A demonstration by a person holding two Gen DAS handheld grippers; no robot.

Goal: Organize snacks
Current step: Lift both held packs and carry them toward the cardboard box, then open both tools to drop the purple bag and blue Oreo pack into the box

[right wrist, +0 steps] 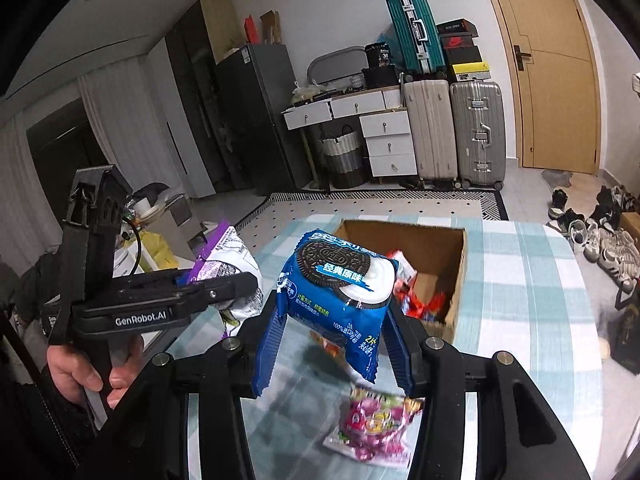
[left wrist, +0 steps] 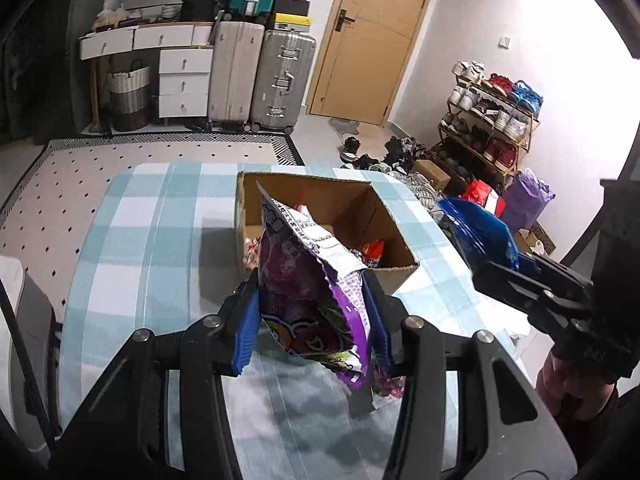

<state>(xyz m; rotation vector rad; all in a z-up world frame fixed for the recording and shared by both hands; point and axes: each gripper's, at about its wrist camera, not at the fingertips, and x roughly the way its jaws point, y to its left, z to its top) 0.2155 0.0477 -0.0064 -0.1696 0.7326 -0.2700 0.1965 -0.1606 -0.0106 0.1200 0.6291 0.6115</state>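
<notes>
My left gripper (left wrist: 312, 300) is shut on a purple snack bag (left wrist: 304, 280) and holds it upright above the checked tablecloth (left wrist: 152, 240), just in front of an open cardboard box (left wrist: 360, 200). Several red and white snack packs lie in the box. My right gripper (right wrist: 332, 320) is shut on a blue Oreo pack (right wrist: 340, 280), lifted off the table before the same box (right wrist: 436, 240). A pink candy bag (right wrist: 376, 428) lies on the cloth under the right gripper. The left gripper (right wrist: 224, 284) shows at the left, a hand (right wrist: 92, 372) around its handle.
Beyond the table lies a dotted rug (left wrist: 120, 152). Suitcases (left wrist: 280, 76) and white drawers (left wrist: 184, 80) line the far wall beside a wooden door (left wrist: 372, 40). A shoe rack (left wrist: 492, 120) and loose shoes stand at the right, bags (left wrist: 524, 200) close to the table edge.
</notes>
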